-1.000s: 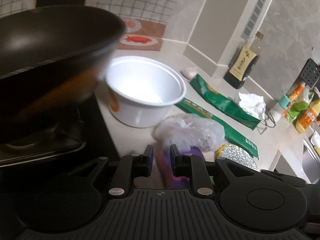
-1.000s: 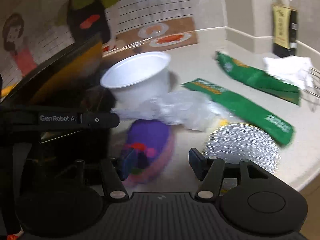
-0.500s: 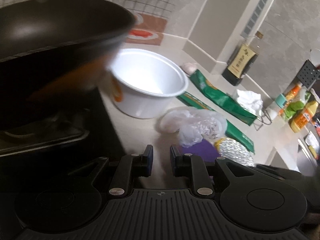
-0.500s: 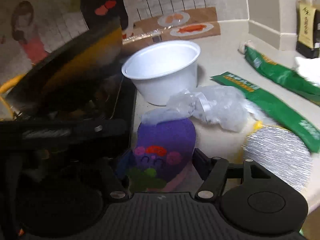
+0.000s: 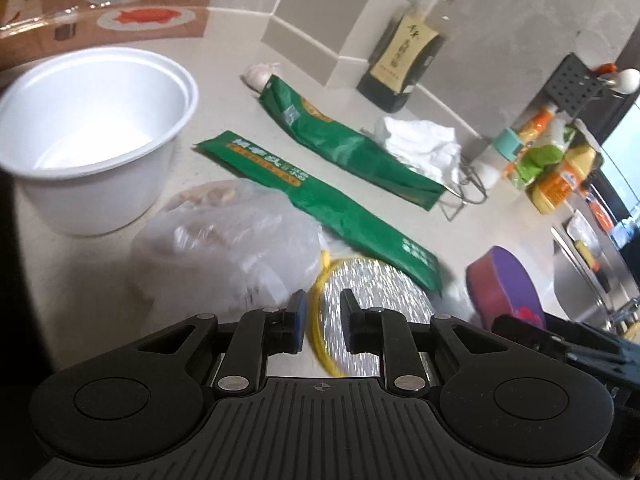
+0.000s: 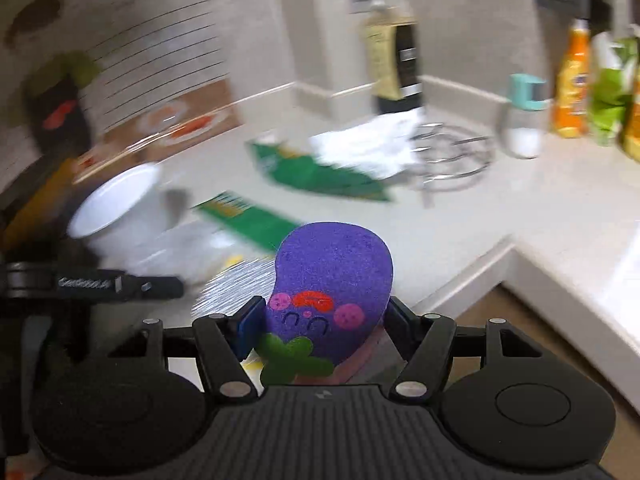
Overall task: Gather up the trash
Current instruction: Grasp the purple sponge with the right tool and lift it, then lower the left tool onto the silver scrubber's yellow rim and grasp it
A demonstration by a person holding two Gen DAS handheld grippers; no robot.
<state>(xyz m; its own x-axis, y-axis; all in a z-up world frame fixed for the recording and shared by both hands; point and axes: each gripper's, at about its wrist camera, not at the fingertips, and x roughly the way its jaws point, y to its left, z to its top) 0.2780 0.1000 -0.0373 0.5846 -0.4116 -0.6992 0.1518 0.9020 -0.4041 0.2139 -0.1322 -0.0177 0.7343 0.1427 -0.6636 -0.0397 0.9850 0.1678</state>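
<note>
My right gripper (image 6: pixel 320 316) is shut on a purple eggplant-shaped sponge (image 6: pixel 332 268), held up off the counter near its front edge; the sponge (image 5: pixel 504 280) also shows at the right of the left wrist view. My left gripper (image 5: pixel 322 304) hangs just above a round foil lid (image 5: pixel 372 292) with a yellow rim, jaws narrowly open and nothing between them. A crumpled clear plastic bag (image 5: pixel 228 236) lies left of the lid. Two green wrappers (image 5: pixel 320 196) (image 5: pixel 348 148) and a crumpled white tissue (image 5: pixel 424 144) lie farther back.
A white bowl (image 5: pixel 92 132) stands at the left. A dark sauce bottle (image 5: pixel 408 52) is by the wall, with a wire trivet (image 5: pixel 464 192) and several condiment bottles (image 5: pixel 556 168) to its right. A sink (image 5: pixel 580 276) lies at the far right.
The right gripper closed on the purple sponge, lifted it off the counter and swung right. The left gripper moved right, away from the dark pan, over the foil lid.
</note>
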